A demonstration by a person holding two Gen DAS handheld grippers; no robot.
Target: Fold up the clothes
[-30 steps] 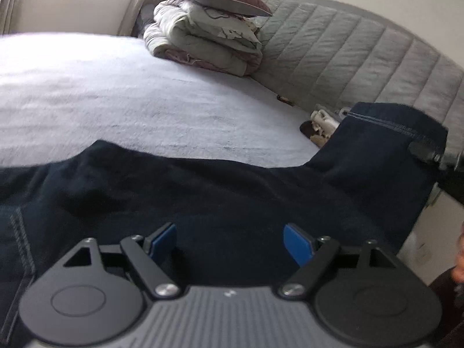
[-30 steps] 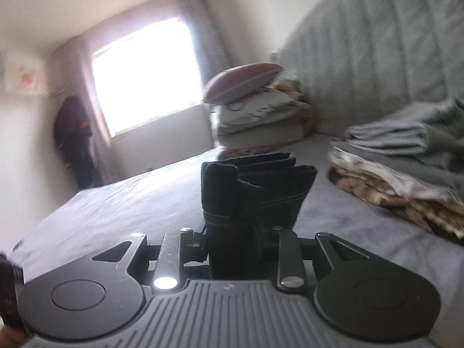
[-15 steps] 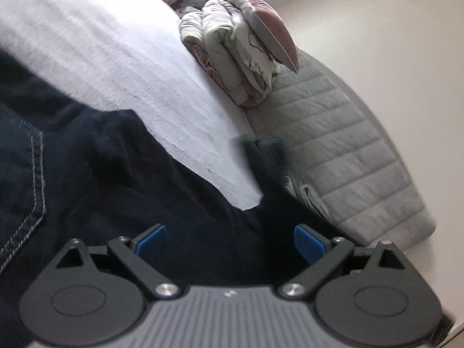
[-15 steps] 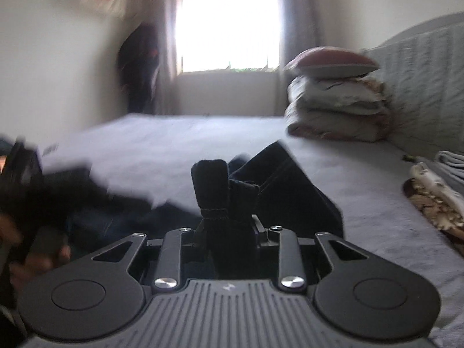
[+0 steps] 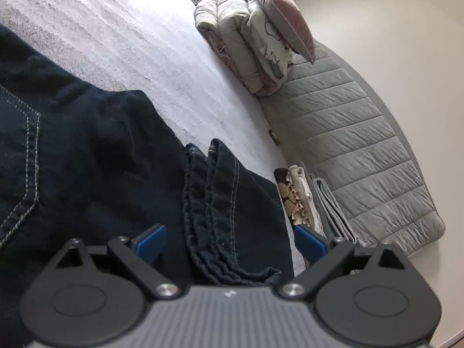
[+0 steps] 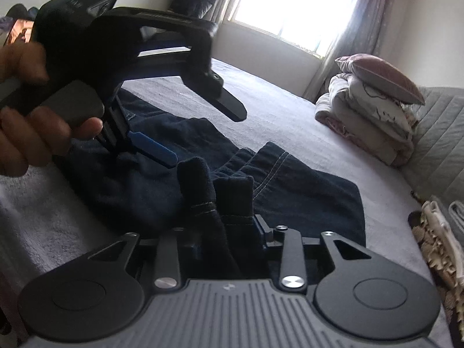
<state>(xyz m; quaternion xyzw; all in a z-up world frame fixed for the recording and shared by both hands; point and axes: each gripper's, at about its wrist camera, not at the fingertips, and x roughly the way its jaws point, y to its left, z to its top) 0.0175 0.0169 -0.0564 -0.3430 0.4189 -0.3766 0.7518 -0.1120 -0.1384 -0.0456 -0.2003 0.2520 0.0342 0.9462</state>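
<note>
Nearest, the right gripper (image 6: pixel 229 232) has a bunched fold of the dark jeans (image 6: pixel 290 200) between its fingers as its jaws ease apart, while the left gripper (image 5: pixel 229 240) stands wide open over the doubled hems, gripping nothing. The jeans lie folded on the grey bedspread (image 5: pixel 150 46), bare toward the window (image 6: pixel 293 5). Folded laundry (image 5: pixel 301 194) and stacked bedding (image 5: pixel 255 43) crowd the quilted headboard (image 5: pixel 356 145) edge.
</note>
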